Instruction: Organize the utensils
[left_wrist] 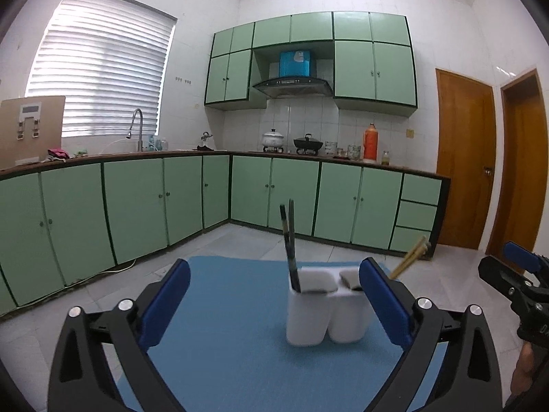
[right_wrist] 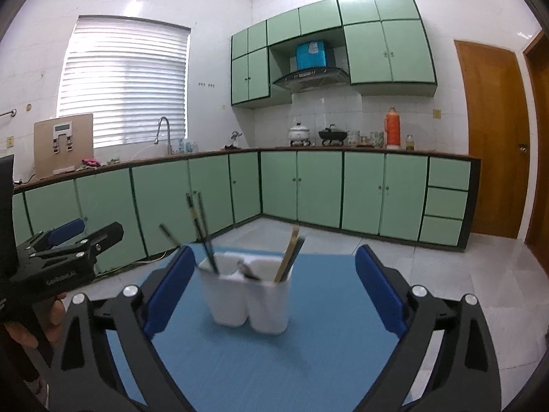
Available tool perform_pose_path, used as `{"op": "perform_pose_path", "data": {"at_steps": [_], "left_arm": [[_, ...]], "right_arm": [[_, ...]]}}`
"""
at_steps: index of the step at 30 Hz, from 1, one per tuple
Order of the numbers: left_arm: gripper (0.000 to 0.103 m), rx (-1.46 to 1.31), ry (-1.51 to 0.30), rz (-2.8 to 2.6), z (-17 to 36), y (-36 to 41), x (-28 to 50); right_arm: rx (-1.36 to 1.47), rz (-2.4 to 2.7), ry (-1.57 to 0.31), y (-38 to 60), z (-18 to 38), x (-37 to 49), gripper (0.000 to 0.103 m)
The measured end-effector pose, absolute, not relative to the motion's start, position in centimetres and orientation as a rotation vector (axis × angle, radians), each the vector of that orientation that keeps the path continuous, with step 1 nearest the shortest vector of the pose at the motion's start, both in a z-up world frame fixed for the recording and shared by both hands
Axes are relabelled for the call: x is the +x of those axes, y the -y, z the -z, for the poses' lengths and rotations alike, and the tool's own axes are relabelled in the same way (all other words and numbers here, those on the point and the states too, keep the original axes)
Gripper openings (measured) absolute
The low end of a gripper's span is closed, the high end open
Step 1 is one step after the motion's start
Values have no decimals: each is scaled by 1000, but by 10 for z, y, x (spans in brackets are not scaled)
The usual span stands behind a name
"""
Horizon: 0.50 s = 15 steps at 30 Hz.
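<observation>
A white two-compartment holder (left_wrist: 322, 312) (right_wrist: 247, 295) stands upright on a blue mat (left_wrist: 223, 309) (right_wrist: 326, 309). Dark chopsticks (left_wrist: 290, 240) (right_wrist: 200, 230) rise from its left compartment. Tan bamboo chopsticks (left_wrist: 410, 255) (right_wrist: 290, 254) lean out of its right compartment. My left gripper (left_wrist: 274, 267) is open, and its blue pads touch nothing; the holder stands ahead, nearer the right finger. My right gripper (right_wrist: 276, 257) is also open and holds nothing, with the holder ahead toward its left finger. Each gripper shows at the edge of the other's view: the right gripper (left_wrist: 507, 264), the left gripper (right_wrist: 82, 233).
The mat lies on a surface in a kitchen with green cabinets (left_wrist: 137, 206) and a tiled floor (right_wrist: 446, 274). Pots and an orange flask (right_wrist: 393, 132) stand on the far counter. Wooden doors (left_wrist: 463, 161) are at the right. A hand (right_wrist: 55, 316) holds the left gripper.
</observation>
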State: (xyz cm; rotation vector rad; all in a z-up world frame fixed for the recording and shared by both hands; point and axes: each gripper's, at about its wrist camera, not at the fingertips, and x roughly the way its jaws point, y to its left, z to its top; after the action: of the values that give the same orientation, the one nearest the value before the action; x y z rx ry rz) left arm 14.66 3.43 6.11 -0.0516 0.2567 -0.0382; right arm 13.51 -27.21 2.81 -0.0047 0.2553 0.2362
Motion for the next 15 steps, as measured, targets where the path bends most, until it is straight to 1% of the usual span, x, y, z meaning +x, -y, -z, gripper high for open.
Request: {"op": "perform_pose_path", "data": {"at_steps": [4, 15], "left_arm": [[97, -48, -279, 41, -56, -37, 125], [97, 7, -394, 55, -55, -30, 86]], "right_arm": [[14, -217, -283, 272, -26, 116, 97], [-6, -172, -438, 264, -19, 92, 98]]}}
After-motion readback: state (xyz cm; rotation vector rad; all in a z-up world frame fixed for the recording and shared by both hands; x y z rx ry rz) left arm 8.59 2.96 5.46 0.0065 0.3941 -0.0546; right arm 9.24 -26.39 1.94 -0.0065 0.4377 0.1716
